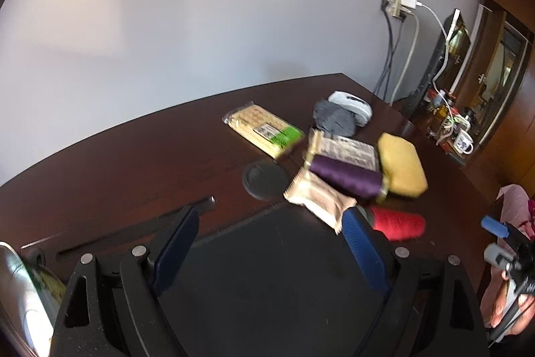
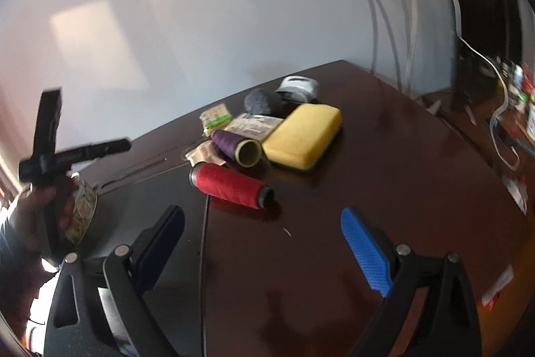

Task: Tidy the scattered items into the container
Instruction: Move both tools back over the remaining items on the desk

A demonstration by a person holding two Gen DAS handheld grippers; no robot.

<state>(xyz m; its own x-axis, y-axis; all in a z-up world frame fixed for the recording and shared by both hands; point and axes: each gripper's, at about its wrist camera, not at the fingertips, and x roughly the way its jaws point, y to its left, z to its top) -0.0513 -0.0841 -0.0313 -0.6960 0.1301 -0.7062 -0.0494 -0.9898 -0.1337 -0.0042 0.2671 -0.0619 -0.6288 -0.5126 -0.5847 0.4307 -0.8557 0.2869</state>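
Scattered items lie on the dark wooden table (image 1: 133, 163): a cracker pack (image 1: 264, 132), grey yarn ball (image 1: 334, 117), silver packet (image 1: 347, 151), purple thread spool (image 1: 344, 176), yellow sponge (image 1: 401, 166), beige packet (image 1: 317, 199) and red spool (image 1: 398, 223). My left gripper (image 1: 271, 233) is open over a flat black panel (image 1: 267, 283), its right fingertip beside the beige packet and red spool. My right gripper (image 2: 264, 233) is open and empty, a little short of the red spool (image 2: 230, 184). Beyond it lie the purple spool (image 2: 237, 144) and the sponge (image 2: 302, 136).
A shiny metal container with a printed side (image 2: 83, 209) stands at the left by the hand that holds the left gripper (image 2: 46, 156). A black round disc (image 1: 264, 179) lies on the table. Cables, a monitor (image 1: 434, 62) and a mug (image 1: 463, 141) crowd the far right.
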